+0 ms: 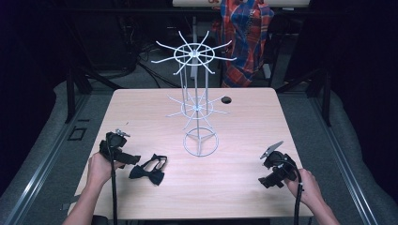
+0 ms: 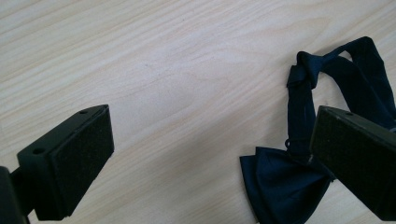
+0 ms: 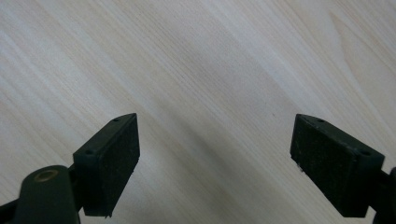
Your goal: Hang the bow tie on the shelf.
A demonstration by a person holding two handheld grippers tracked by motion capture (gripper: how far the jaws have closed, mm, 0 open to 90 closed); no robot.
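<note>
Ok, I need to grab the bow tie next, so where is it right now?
In the high view the bow tie lies flat on the table's left front part, just right of the left gripper and in front-left of the white wire rack.

— what do we have around us here?
— we see a pale wood-grain table (image 1: pixel 244 187) in the middle, with a small dark hole (image 1: pixel 226 100) near its far edge at 1 o'clock. grey floor (image 1: pixel 42 154) lies on either side, with metal rails (image 1: pixel 349 173) running along it.
— and beyond the table?
— at 12 o'clock we see a red and blue plaid cloth (image 1: pixel 244 37) hanging, dark cables (image 1: pixel 155 75) on the floor at 11, and the rest falls into darkness.
</note>
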